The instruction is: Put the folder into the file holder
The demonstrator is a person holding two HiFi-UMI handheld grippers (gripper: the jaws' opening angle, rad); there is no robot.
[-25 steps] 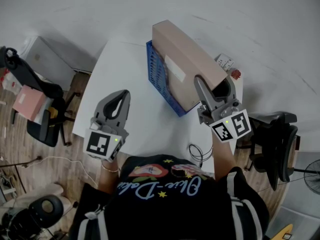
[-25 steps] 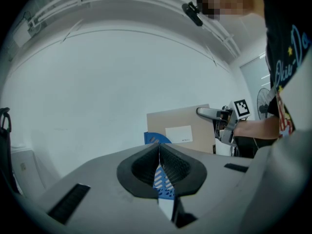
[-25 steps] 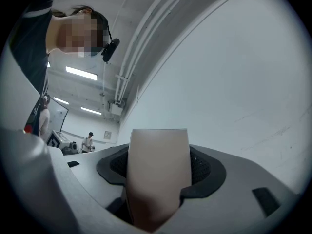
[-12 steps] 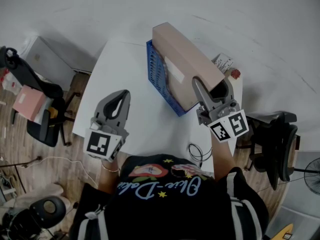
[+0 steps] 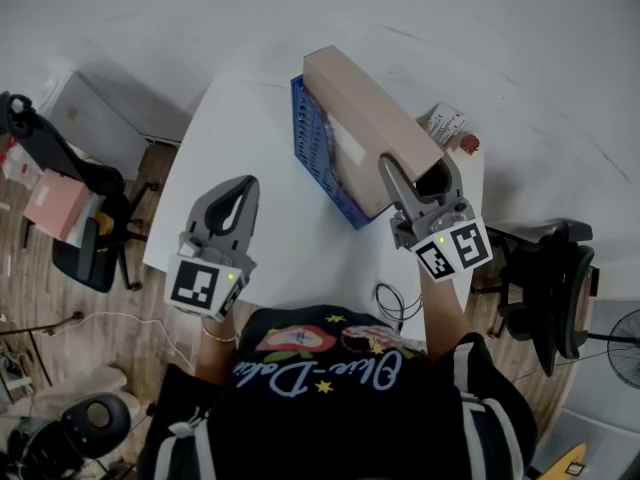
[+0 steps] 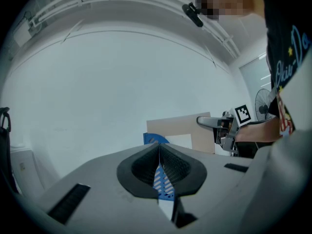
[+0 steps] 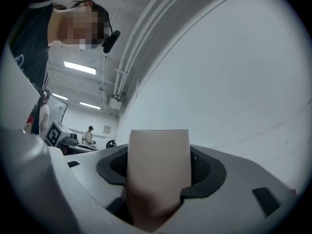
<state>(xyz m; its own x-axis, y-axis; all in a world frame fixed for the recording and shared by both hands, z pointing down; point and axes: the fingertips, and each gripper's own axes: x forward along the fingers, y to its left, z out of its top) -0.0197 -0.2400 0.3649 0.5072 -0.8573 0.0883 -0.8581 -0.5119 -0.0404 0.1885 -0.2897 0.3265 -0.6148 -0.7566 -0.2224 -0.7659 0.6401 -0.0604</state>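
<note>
Nearest, the left gripper [image 5: 243, 190], a smooth grey plastic wedge, hovers over the matte white table [image 5: 240, 128], its ribbed black pads pressed together on nothing. To its right, the right gripper [image 5: 415, 176] clamps the near end of the folder [image 5: 360, 108], a thick, flat-sided slab of plain tan card. The folder stands on edge in the blue perforated plastic file holder [image 5: 312, 148], further back on the table.

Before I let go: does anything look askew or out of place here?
Nothing is spilled or damaged. The folder stands in the blue file holder, rising well above its wall, with the right hand-held gripper shut on its near end. Only a loose black cable lies at the near edge of the table.
</note>
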